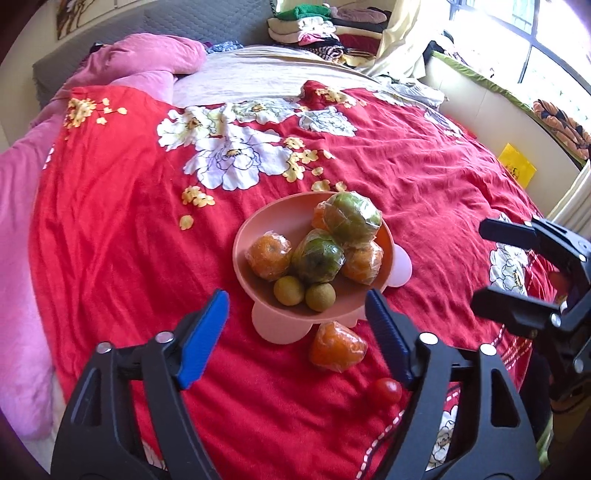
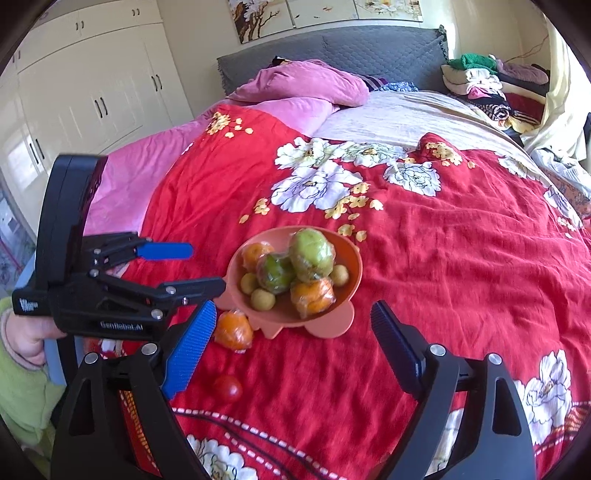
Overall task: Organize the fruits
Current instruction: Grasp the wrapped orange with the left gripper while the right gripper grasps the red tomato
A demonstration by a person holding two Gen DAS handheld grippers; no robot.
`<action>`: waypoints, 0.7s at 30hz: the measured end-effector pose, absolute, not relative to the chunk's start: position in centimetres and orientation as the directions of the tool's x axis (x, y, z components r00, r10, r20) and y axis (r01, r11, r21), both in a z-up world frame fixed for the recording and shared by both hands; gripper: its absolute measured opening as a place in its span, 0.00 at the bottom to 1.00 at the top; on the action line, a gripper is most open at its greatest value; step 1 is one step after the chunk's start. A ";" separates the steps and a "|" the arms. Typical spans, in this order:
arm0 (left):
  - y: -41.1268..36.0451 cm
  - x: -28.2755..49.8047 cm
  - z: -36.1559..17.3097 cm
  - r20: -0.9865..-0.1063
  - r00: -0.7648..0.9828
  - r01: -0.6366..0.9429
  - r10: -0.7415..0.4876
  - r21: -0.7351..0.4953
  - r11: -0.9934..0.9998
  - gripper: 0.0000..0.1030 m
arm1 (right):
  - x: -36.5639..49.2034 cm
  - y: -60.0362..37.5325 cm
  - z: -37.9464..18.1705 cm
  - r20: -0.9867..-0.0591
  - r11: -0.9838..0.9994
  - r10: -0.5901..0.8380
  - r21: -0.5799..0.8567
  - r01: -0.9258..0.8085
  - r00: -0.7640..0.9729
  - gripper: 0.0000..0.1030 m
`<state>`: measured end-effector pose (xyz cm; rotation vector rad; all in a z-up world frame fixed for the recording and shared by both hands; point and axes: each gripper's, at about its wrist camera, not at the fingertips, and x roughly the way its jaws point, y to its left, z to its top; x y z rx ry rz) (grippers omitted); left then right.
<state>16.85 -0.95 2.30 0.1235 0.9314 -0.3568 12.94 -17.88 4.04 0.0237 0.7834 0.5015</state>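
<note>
A pink bowl (image 1: pixel 255 221) (image 2: pixel 351 254) sits on the red floral bedspread and holds wrapped orange and green citrus and small yellow-green fruits. A wrapped orange (image 1: pixel 337 346) (image 2: pixel 233 329) lies on the bedspread just in front of the bowl. A cherry tomato (image 1: pixel 386 391) (image 2: pixel 227 387) lies nearer still. My left gripper (image 1: pixel 297 317) (image 2: pixel 207 267) is open and empty, just short of the bowl. My right gripper (image 2: pixel 293 325) (image 1: pixel 476 264) is open and empty, to the right of the left one.
The red floral bedspread (image 1: pixel 424 177) covers the bed. Pink pillows (image 1: pixel 147 59) and a grey headboard (image 2: pixel 332 48) lie at the far end. Folded clothes (image 1: pixel 317 29) are stacked at the back right. White wardrobes (image 2: pixel 85 92) stand to the left.
</note>
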 end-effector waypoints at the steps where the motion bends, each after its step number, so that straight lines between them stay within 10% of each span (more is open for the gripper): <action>1: -0.8 16.7 2.4 -0.801 0.545 0.348 -0.248 -0.053 0.936 0.70 | 12.6 -17.8 4.0 -0.670 0.884 0.438 0.198 -0.424 0.599 0.84; 15: 1.3 14.7 0.6 -0.828 0.497 0.316 -0.259 -0.105 0.943 0.78 | 9.0 -13.7 -0.2 -0.736 0.860 0.432 0.162 -0.484 0.521 0.83; 21: 1.2 14.4 -0.8 -0.845 0.460 0.321 -0.273 -0.128 0.938 0.78 | 8.9 -12.1 -2.6 -0.764 0.846 0.441 0.178 -0.503 0.472 0.52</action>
